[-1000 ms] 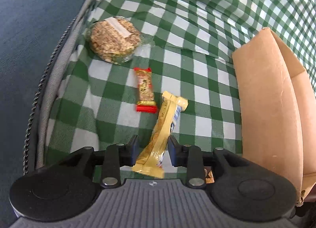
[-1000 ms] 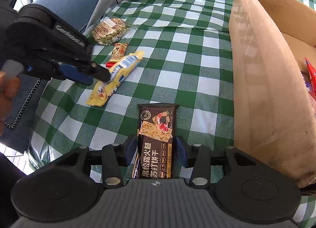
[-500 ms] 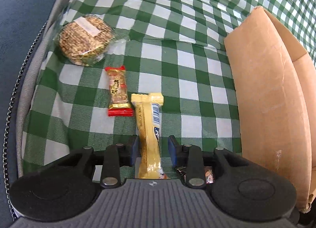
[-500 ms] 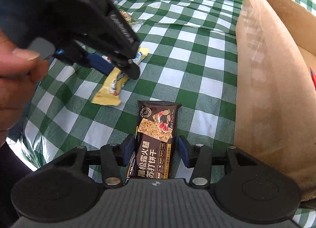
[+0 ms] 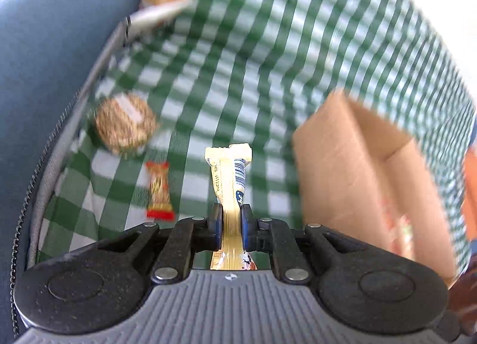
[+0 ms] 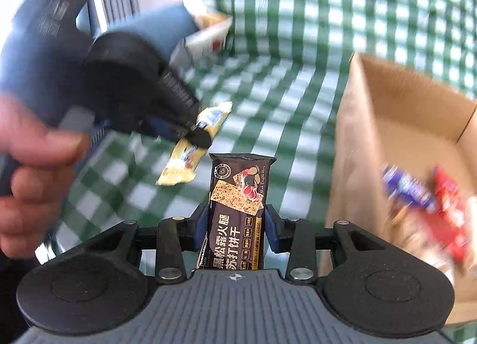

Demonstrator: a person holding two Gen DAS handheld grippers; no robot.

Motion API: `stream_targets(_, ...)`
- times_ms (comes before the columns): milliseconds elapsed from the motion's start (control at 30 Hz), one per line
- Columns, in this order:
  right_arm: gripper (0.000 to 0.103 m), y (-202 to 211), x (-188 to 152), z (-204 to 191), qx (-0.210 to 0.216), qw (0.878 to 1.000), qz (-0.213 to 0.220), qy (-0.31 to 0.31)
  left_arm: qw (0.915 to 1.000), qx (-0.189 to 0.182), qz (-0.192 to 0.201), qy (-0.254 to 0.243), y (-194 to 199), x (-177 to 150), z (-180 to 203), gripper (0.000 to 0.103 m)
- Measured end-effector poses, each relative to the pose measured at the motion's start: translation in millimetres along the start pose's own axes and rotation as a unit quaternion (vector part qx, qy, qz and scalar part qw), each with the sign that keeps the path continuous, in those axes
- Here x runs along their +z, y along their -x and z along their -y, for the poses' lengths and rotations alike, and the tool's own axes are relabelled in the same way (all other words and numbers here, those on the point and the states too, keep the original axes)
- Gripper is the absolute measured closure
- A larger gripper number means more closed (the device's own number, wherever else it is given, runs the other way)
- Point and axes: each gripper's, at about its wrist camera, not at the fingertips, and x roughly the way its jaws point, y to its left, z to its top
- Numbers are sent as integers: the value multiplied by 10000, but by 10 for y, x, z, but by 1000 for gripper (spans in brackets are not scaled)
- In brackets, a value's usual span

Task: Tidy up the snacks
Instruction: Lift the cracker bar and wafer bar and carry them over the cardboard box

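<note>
My left gripper [image 5: 231, 215] is closing its jaws on a yellow snack bar [image 5: 230, 177], squeezed between the pads and lifted off the green checked cloth [image 5: 238, 54]. In the right wrist view the same yellow snack bar [image 6: 190, 147] hangs from the left gripper [image 6: 196, 135], with a hand [image 6: 32, 171] behind it. My right gripper [image 6: 235, 223] is closing on a dark brown cracker pack [image 6: 238, 210], its pads against the pack's sides, raised above the cloth. A cardboard box [image 6: 372, 123] stands to the right and holds several blurred snacks [image 6: 432, 204].
A round wrapped grain cake [image 5: 125, 123] and a small red-ended candy [image 5: 159, 189] lie on the cloth at the left. A blue cushion [image 5: 50, 81] borders the cloth on the left. The cardboard box [image 5: 342, 180] stands close at the right in the left wrist view.
Both grippers have closed onto their snacks and risen from the cloth. The yellow bar and the cracker pack now hang in the air; the view is motion-blurred.
</note>
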Motion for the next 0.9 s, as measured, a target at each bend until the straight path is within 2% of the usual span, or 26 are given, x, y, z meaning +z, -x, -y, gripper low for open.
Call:
stream_targets(167,62,497,309,400,-35,9958,865,-297,9965,-216,809,7,369,-19,80,90)
stream_targets(267,62,727,447,733,-216,9907,1309,-290,9939,-236,1056,-227,480,-21,204,90)
stream_targets(367,62,865,459,1063,-453,9858,1568,-406,9917,-303,1171,-430,499,-19,316,90)
stream_targets(433,62,896,366,1270,-609,9819,1653,-697,9910,-346,1191,-502,471,-15,379,90)
stream_targets(533,62,836,302,1549,-698,9793,1534,-1119,9905,-401,1195,-547,405,-7,469,90)
stream_targets(633,62,901,213,1662,-770,9773,1650,-1084,9900,-460,1206,-578,326,-6,540,90)
stream_targets(900,62,1041,30,1936,-1104,9744,1633,-1085,9867,-788,1294,-591,243,-36,718,90)
